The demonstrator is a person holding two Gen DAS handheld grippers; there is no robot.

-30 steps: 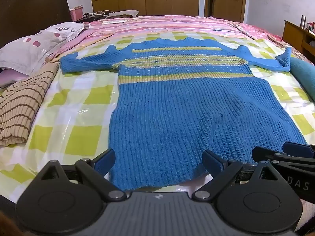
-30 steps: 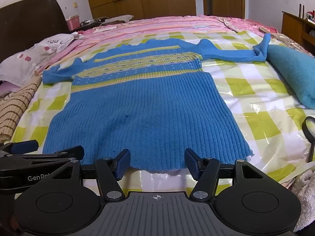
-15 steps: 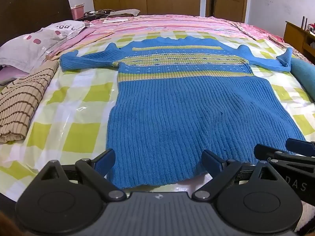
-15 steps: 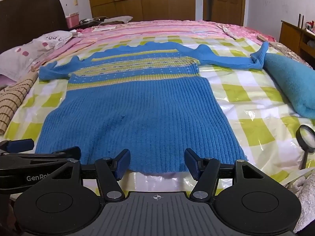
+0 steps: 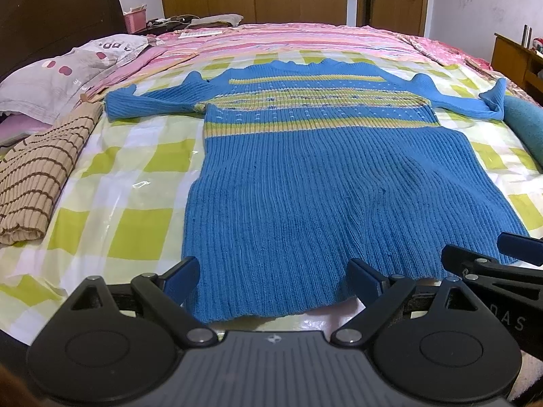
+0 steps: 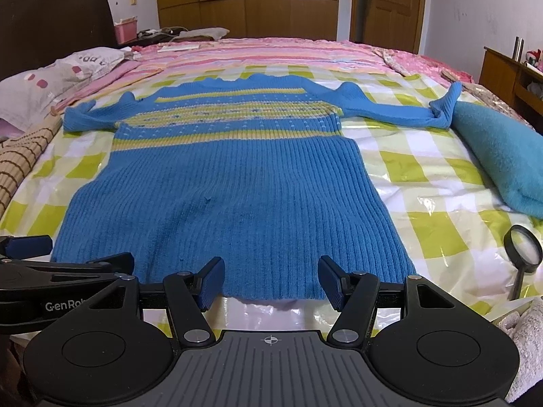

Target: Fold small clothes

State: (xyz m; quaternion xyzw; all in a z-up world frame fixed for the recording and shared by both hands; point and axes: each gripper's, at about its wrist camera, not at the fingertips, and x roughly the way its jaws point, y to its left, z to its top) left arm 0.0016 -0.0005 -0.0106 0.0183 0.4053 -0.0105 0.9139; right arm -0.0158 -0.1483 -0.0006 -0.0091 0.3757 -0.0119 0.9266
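Observation:
A small blue knitted sweater with yellow stripes across the chest lies flat on the checked sheet, both sleeves spread out sideways and the hem nearest me. My left gripper hovers open over the hem's left part, its blue pads apart with knit showing between them but not pinched. My right gripper stands open over the hem's right part, nothing pressed between its pads. Each gripper shows at the edge of the other's view.
A folded beige striped garment lies left of the sweater, a pillow behind it. A teal blanket sits at the right by the right sleeve end. A magnifying glass lies near the right front edge. A wooden cabinet stands far right.
The right wrist view has levelled out from a slight tilt. Both grippers stay over the hem with their jaws unchanged, and the sweater has not moved.

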